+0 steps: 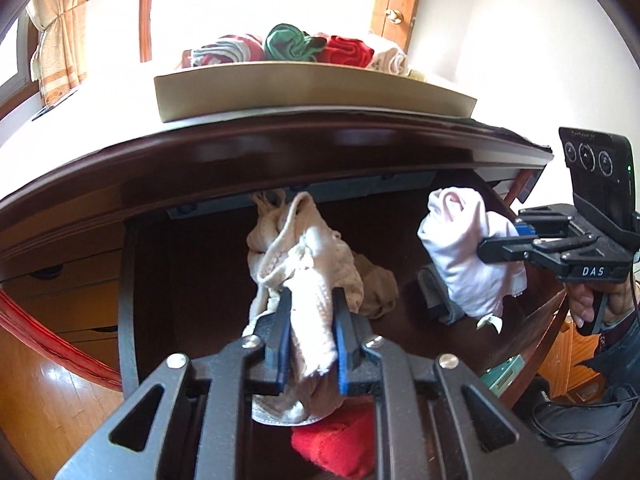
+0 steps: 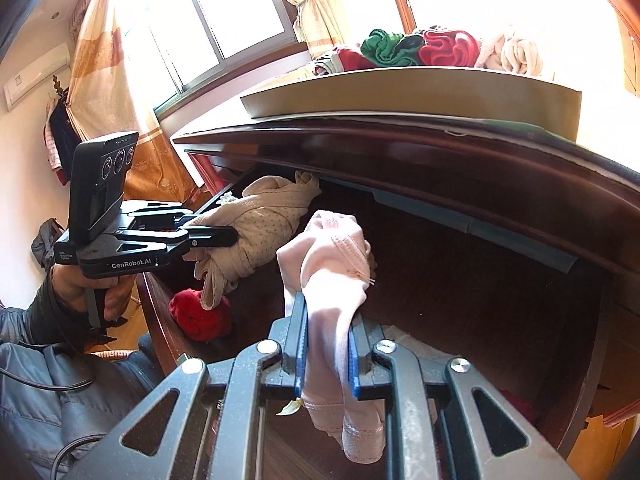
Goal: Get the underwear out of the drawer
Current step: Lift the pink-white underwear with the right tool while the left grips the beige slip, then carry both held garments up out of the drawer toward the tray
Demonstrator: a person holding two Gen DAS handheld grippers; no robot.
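The fingers [image 1: 285, 322] of the left gripper [image 1: 310, 340] are closed to a narrow gap on a beige rolled underwear [image 1: 296, 264], which is pinched between the blue pads and held clear above the drawer [image 1: 128, 304]. The fingers [image 2: 298, 332] of the right gripper [image 2: 326, 344] are likewise clamped on a pale pink underwear [image 2: 328, 264], whose loose end hangs down behind the pads. Both garments are lifted free of the drawer floor, so the step in hand is judged to be the carrying-out.

Still lying in the drawer are a red underwear [image 1: 336, 448], a tan one [image 1: 378, 286] and a grey piece [image 1: 438, 296].

Above, on the dark wooden surface [image 1: 280, 148], a shallow tray [image 1: 312, 92] with rolled garments [image 1: 296, 46] is seen. A raise over the surface edge and a release into that tray are probably called for next.
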